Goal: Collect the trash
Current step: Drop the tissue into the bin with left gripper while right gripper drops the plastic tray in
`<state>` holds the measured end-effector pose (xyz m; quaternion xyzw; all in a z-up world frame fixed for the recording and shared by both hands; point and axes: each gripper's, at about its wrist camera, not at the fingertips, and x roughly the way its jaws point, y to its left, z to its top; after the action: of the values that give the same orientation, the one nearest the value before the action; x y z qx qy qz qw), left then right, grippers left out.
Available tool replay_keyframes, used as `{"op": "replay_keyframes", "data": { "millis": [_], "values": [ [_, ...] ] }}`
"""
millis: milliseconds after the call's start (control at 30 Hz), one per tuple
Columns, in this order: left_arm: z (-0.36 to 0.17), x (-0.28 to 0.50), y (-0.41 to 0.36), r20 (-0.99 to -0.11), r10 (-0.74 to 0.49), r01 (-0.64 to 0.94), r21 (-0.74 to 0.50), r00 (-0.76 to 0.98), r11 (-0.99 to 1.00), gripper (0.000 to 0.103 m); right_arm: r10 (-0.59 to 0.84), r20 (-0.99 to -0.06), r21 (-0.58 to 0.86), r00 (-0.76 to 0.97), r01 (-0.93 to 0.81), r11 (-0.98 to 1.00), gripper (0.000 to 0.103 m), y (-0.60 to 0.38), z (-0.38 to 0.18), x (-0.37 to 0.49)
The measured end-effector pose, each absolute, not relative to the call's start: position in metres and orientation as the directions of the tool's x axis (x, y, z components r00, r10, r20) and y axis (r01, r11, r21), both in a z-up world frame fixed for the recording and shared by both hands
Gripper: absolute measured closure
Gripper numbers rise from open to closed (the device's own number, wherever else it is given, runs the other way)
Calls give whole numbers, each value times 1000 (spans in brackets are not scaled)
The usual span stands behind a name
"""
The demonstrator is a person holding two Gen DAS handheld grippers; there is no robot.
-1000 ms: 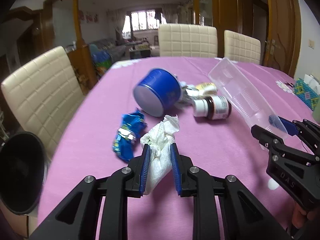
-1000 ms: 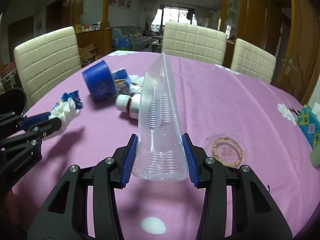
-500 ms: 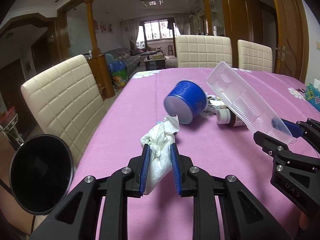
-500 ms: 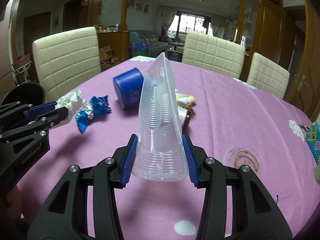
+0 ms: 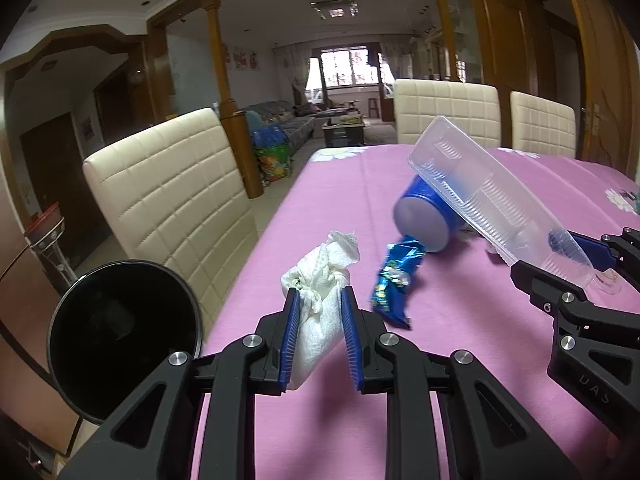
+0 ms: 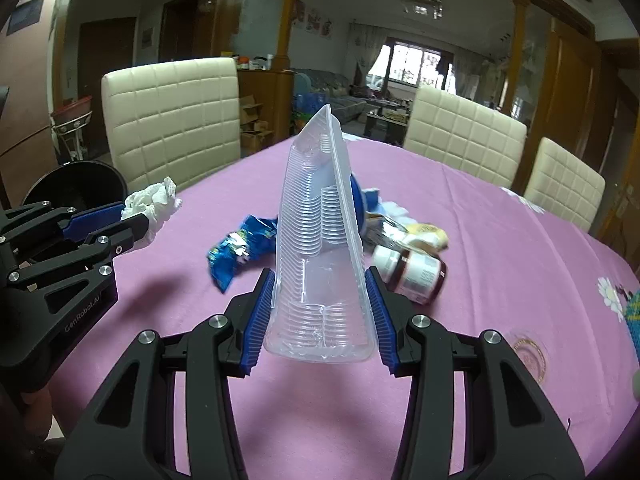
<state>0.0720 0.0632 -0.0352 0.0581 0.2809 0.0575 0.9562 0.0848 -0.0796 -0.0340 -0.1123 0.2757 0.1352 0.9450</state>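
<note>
Above the near edge of the pink-clothed dining table [image 5: 328, 200]: left gripper [image 5: 320, 340], black with blue ribbed pads, clamped on a crumpled white paper tissue [image 5: 320, 280], tissue lifted clear of the cloth and bulging out past the fingertips. Off to the right of it, right gripper [image 6: 320, 312], pads pressed against both long sides of a clear ribbed plastic tray [image 6: 320, 240], tray raised off the table and jutting forward and upward, narrow end farthest from the camera. Both grippers side by side, apart, not touching.

On the cloth beyond the tissue: crinkled blue foil snack wrapper [image 5: 394, 280], lying flat. Just behind it, blue cylindrical tin [image 5: 428, 216] tipped on its side, round base facing the left camera, partly hidden by the held tray. Right of the tray in the right wrist view: dark brown glass bottle with white cap and label [image 6: 412, 272] on its side, with a yellowish packet [image 6: 424, 234] and other small scraps just behind, too jumbled to tell apart.

Beside the table's left edge, below the tissue: round black bin [image 5: 120, 336], mouth open. Cream padded chairs [image 5: 172, 192] around the table.
</note>
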Motion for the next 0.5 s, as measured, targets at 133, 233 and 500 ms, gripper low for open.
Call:
{"op": "replay_keyframes", "data": {
  "millis": [133,233,500],
  "values": [
    [-33,71,79,-523,173,-117,138,835,983,81,215,-546,-150,809,-347,926,56,-64,-31,86],
    [-32,70,90,-517,198,-149,136,833,979,81,232,-546,-158,805,-371,915,55,-51,-30,86],
    [-34,67,126,-514,265,-235,123,816,964,81,279,-540,-189,794,-437,879,55,-17,-29,82]
  ]
}}
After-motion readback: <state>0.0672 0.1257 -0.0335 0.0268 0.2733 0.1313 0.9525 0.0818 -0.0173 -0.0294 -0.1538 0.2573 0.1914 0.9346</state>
